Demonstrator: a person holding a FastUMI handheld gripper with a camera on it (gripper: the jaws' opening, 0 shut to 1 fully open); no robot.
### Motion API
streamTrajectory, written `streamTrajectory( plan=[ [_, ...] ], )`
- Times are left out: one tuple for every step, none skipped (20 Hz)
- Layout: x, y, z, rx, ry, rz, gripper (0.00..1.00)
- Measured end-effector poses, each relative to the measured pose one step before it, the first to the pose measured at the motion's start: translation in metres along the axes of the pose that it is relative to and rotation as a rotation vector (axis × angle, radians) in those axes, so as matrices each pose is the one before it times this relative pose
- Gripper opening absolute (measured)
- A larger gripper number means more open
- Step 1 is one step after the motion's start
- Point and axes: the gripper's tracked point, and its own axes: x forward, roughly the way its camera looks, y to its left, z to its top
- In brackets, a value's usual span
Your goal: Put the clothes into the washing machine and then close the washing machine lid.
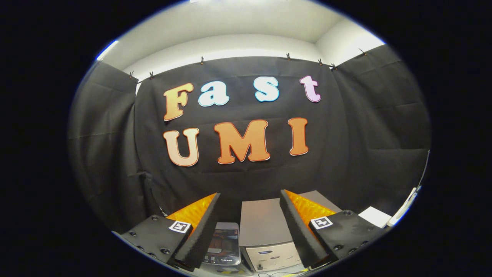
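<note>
Black cloth is hung as the booth's wall (246,177) behind everything, with a pale ceiling above it. The gripper (250,227) is held with its fingers spread wide apart, and nothing is gripped between them. A grey box-shaped washing machine (263,227) is seen between the fingers and just beyond them, its flat top lying closed. A smaller dark appliance (226,242) is set just beside the washing machine. A white object (374,216) lies near the washing machine on its other side.
</note>
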Motion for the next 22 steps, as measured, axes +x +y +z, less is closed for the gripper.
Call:
streamTrajectory(
  plan=[
    [-0.00055,0.00281,0.00328,-0.00364,-0.00903,0.00142,0.97],
    [0.00003,0.00108,0.00196,-0.00954,-0.00614,0.00437,0.97],
    [-0.00112,-0.00066,0.00187,-0.00698,-0.0048,0.00121,0.97],
    [-0.00031,0.00059,0.00181,-0.00497,-0.00386,0.00244,0.97],
    [-0.00131,0.00017,0.00261,-0.00257,-0.0058,0.00265,0.97],
    [0.00034,0.00071,0.00053,-0.00241,-0.00276,0.00155,0.97],
    [-0.00097,-0.00173,0.00057,-0.00132,-0.00255,-0.00055,0.97],
    [0.00036,0.0003,0.00069,-0.00031,-0.00215,0.00223,0.97],
    [-0.00069,-0.00132,-0.00016,0.00152,0.00052,-0.00091,0.97],
    [0.00027,0.0,0.00084,-0.00351,-0.0013,0.00155,0.97],
    [-0.00078,-0.00093,-0.00034,-0.00277,0.00207,-0.00256,0.97],
    [-0.00027,-0.00068,0.00042,-0.00234,-0.00077,0.00073,0.97],
    [-0.00108,0.00027,0.00042,-0.00051,-0.00239,-0.0001,0.97],
    [-0.00056,0.00102,0.00073,-0.00079,-0.00262,0.00152,0.97],
    [0.0002,-0.00221,0.0009,-0.0015,-0.00146,-0.00159,0.97],
    [-0.00047,-0.00029,-0.00034,0.00055,0.00026,-0.00164,0.97],
    [-0.00095,-0.00054,0.00142,0.00098,-0.00096,0.00068,0.97],
    [-0.00005,-0.00014,0.00048,0.00022,-0.0015,-0.0014,0.97],
    [-0.00087,0.00053,-0.00068,-0.00118,-0.00171,0.00071,0.97],
    [-0.00075,-0.00012,0.00039,-0.00211,-0.00198,-0.00184,0.97],
    [-0.00045,0.00053,0.00007,-0.00154,0.00093,-0.00015,0.97],
    [-0.00075,-0.00006,-0.00036,0.00132,0.00003,0.00008,0.97]
  ],
)
